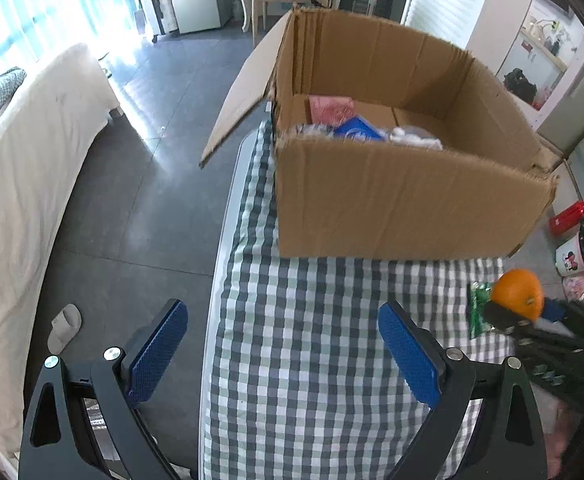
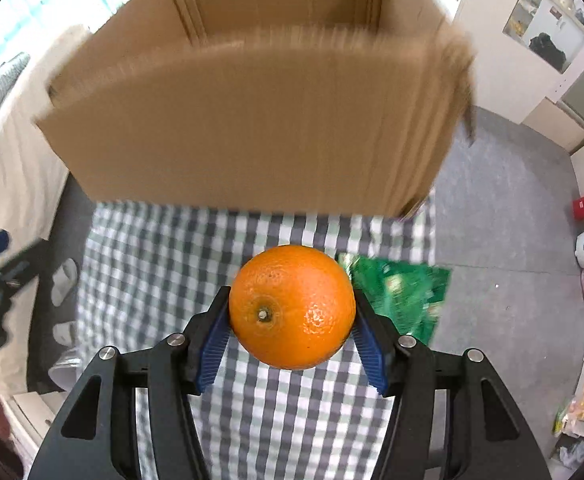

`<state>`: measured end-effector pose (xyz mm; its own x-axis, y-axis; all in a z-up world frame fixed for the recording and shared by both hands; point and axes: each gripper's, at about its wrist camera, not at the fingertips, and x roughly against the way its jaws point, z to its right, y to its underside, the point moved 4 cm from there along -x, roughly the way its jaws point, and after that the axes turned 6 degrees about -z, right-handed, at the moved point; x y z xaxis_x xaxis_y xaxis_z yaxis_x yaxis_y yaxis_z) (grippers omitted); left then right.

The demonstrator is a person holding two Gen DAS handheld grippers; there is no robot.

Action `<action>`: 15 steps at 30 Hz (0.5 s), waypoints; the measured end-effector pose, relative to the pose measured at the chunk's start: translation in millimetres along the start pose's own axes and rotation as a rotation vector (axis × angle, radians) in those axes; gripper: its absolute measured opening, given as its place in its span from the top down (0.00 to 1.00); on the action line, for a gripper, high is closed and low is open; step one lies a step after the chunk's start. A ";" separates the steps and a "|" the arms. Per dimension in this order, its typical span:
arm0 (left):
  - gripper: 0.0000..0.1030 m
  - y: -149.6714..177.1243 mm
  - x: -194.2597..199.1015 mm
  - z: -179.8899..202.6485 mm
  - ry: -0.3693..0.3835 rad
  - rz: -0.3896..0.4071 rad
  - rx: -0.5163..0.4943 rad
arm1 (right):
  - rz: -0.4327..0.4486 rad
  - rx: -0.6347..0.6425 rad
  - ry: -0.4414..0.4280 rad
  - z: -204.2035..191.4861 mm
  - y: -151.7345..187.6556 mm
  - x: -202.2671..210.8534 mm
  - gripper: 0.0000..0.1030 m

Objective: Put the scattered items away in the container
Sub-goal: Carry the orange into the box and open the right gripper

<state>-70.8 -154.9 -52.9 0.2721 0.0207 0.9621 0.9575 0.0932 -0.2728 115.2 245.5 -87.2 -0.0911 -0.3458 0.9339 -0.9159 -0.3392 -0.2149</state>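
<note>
An open cardboard box (image 1: 403, 204) stands on the checked tablecloth (image 1: 311, 340); it also shows, blurred, in the right wrist view (image 2: 252, 128). Inside lie a pink packet (image 1: 329, 109), a blue item (image 1: 357, 130) and a clear white item (image 1: 415, 136). My right gripper (image 2: 292, 320) is shut on an orange (image 2: 292, 306), held above the cloth in front of the box; the orange also shows in the left wrist view (image 1: 517, 292). A green packet (image 2: 399, 292) lies on the cloth behind it. My left gripper (image 1: 284, 344) is open and empty over the table's left part.
A white-covered sofa (image 1: 24, 184) stands left across dark floor. Slippers (image 1: 66, 326) lie on the floor by the table's left edge. A red bottle (image 1: 569, 216) and a Minnie cup (image 1: 569, 258) sit on the floor to the right.
</note>
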 end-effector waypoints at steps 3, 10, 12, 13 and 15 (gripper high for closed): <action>0.04 -8.7 4.9 -0.4 -0.016 0.007 0.002 | 0.051 -0.001 -0.021 4.9 -16.4 33.7 0.45; 0.04 -22.6 0.4 2.7 -0.034 0.011 0.003 | 0.188 0.019 -0.034 12.3 -72.3 77.2 0.45; 0.04 -23.0 -4.4 2.2 -0.038 0.006 0.008 | 0.206 0.054 -0.043 7.3 -89.4 80.9 0.45; 0.04 -22.8 -6.6 1.4 -0.037 0.003 0.010 | 0.215 0.071 -0.046 4.0 -98.7 79.6 0.45; 0.04 -19.4 -12.0 0.8 -0.037 -0.008 0.016 | 0.228 0.093 -0.049 0.3 -111.5 75.4 0.45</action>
<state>-92.7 -156.2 -59.2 0.2600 0.0569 0.9639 0.9581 0.1093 -0.2649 210.5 257.0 7.2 -0.2704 -0.4638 0.8437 -0.8337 -0.3255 -0.4461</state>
